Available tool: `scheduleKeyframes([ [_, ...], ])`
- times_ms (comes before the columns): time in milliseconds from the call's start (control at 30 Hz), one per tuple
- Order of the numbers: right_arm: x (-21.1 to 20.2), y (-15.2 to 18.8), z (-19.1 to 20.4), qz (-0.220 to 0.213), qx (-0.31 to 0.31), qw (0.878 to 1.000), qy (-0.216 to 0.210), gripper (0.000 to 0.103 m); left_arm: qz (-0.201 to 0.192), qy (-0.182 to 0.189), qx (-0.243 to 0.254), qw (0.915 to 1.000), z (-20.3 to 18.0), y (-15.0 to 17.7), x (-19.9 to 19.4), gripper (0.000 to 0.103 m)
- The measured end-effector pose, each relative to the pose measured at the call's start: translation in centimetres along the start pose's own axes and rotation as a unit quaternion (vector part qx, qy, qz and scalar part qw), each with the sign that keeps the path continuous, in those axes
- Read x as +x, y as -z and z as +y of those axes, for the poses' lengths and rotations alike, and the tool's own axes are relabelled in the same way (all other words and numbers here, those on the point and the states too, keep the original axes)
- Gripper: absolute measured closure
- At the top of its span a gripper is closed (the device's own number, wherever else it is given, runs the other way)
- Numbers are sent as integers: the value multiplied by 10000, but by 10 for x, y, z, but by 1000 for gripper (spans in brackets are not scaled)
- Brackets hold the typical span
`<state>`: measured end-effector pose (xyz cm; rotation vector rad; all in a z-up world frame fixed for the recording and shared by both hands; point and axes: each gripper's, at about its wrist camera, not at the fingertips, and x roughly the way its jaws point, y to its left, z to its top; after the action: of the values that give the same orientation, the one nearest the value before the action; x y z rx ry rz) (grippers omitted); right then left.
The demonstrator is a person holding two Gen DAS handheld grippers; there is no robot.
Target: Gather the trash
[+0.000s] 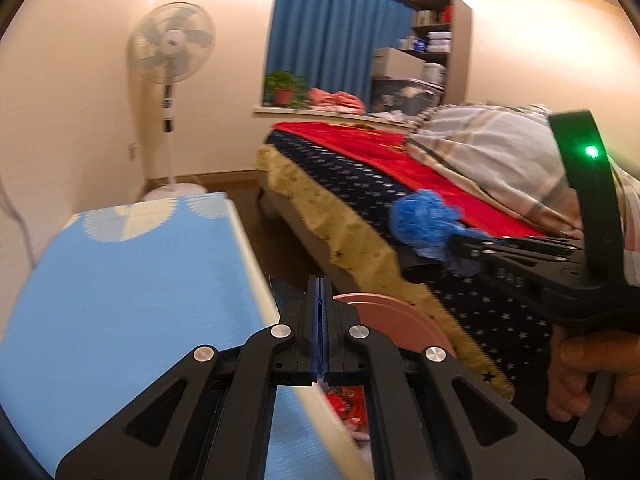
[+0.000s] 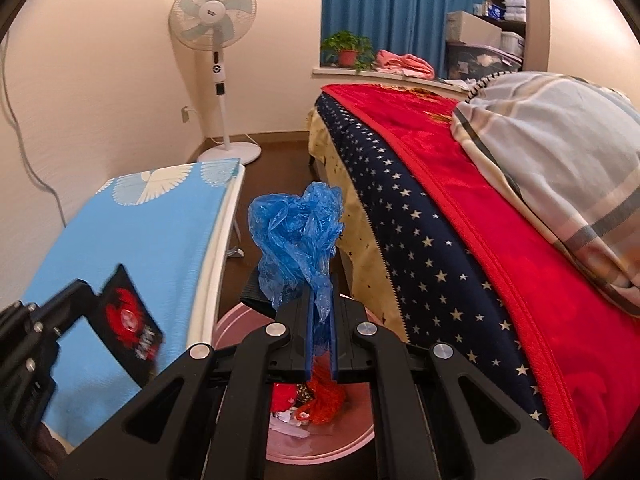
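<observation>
So the right gripper is clamped on a crumpled blue plastic bag, and most of the bag sticks up and forward past the fingertips, so its long axis runs pretty much along the fingers, fat end pointing away from the hand. It hangs right above the pink trash bin, which sits on the floor between the bed and the low table with the light blue cover; there's already red and white rubbish at the bottom of the bin. The left gripper is pinched on a flat black packet with a red logo, held over the table edge just beside the bin; from its own wrist view the jaws look fully closed with only a thin dark sliver of that packet poking out. What I'd worry about: the bag is light and puffy, so when the jaws let go it might cling to the blue pads or drift sideways onto the floor or the bedspread instead of dropping in. The packet is off to the side of the rim too, so letting it go there would probably land it on the table, not in the bin. Both tools are crowding the same opening, so a bump seems possible.
</observation>
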<state>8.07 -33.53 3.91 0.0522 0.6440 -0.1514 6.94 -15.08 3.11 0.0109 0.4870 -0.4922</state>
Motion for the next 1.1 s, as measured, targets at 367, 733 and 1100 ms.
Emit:
scheduleKeyframes([
  [367, 13, 1, -8, 245, 98, 9991, 331, 58, 446, 396, -275, 9978, 5, 14, 46, 64],
  [733, 2, 2, -13, -20, 245, 9993, 264, 43, 168, 38, -512, 9985, 28, 10, 5, 50],
  [1100, -58, 33, 15, -637, 167, 9971, -391, 5, -230, -880, -635, 9938, 44, 22, -85, 8],
])
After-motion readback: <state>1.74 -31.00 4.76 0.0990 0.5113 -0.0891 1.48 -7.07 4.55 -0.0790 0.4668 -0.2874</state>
